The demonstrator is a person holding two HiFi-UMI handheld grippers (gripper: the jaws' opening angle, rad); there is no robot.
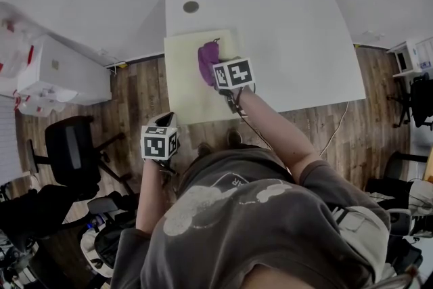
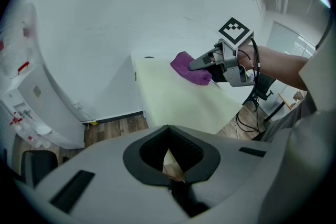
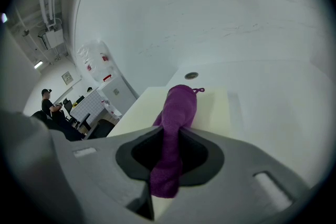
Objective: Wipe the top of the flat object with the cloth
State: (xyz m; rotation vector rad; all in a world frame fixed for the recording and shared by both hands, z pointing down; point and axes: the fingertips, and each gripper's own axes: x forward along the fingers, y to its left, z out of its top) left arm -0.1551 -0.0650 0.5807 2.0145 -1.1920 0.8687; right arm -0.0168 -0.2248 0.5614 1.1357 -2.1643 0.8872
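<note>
A pale yellow flat board (image 1: 186, 88) (image 2: 178, 102) (image 3: 142, 107) lies on the left part of a white table (image 1: 291, 44). A purple cloth (image 1: 207, 61) (image 2: 190, 68) (image 3: 176, 128) rests on the board's far right part, pinched in my right gripper (image 1: 215, 71) (image 3: 168, 165), which is shut on it. The cloth runs out between the jaws and drapes forward onto the board. My left gripper (image 1: 162, 125) (image 2: 169, 157) hangs off the table's near edge, over the wooden floor, shut and empty.
A round hole (image 1: 191, 7) (image 3: 191, 75) sits in the table's far left corner. A white cabinet (image 1: 64, 71) stands left of the table. Black office chairs (image 1: 71, 156) stand on the floor at the left, and a cable (image 1: 338, 128) trails off the table's right side.
</note>
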